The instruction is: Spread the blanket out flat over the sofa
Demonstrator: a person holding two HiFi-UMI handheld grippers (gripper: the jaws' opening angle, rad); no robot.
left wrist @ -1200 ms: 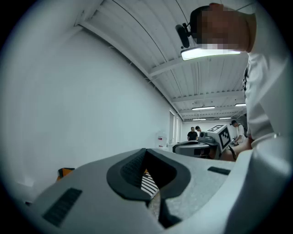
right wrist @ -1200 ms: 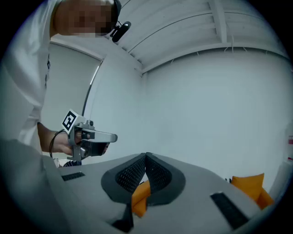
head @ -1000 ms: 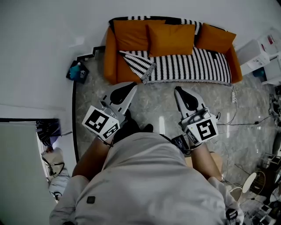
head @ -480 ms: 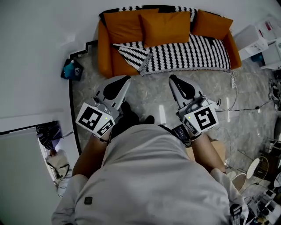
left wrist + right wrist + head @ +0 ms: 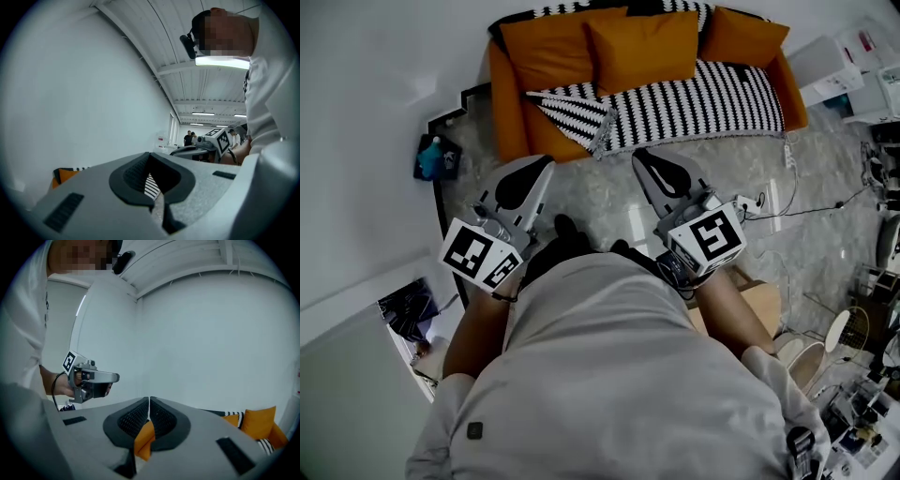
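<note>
Head view puts the orange sofa (image 5: pixel 508 112) at the top of the frame, well apart from me across bare floor (image 5: pixel 600 202). The striped blanket (image 5: pixel 703 94) covers the seat from the middle to the right end. At the left its corner (image 5: pixel 577 112) is folded back on itself, so the seat there shows orange. I judge the spreading nearly done, with that fold as the remaining step.

Next I would need to step in, open one pair of jaws, pinch the turned corner and draw it toward the left arm of the sofa.

The left gripper (image 5: pixel 542 167) and right gripper (image 5: pixel 645 161) both hang over the floor with jaws pressed together on nothing.

Compared with a second ago, the sofa has slid up toward the frame edge and tilted. Both grippers sit lower and further left.
</note>
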